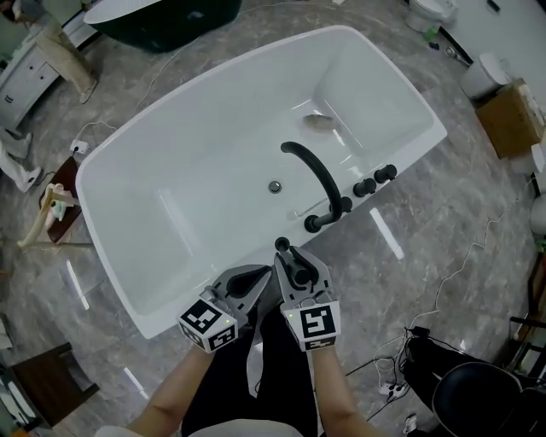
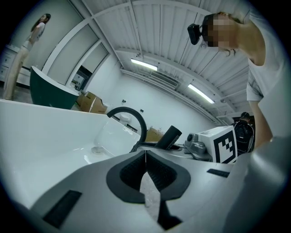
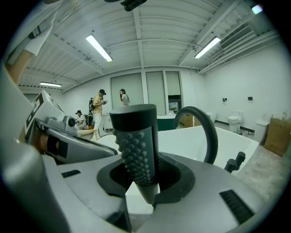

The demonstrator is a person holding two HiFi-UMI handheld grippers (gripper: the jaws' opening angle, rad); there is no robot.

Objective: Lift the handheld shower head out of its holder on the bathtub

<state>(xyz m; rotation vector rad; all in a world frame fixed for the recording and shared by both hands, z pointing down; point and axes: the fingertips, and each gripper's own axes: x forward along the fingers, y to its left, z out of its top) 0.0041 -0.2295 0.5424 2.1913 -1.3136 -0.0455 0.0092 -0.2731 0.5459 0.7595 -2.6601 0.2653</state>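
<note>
The handheld shower head, a black wand with a studded grey face, stands upright between the jaws of my right gripper, which is shut on it. It is up off the white bathtub rim, just in front of the small black holder and the curved black spout. My left gripper hangs close beside it on the left, jaws shut with nothing in them. In the left gripper view the shower head shows beside the right gripper's marker cube.
Two black knobs sit on the rim right of the spout. A dark green tub stands at the top, a cardboard box at right, cables and a black chair on the marble floor. People stand far back.
</note>
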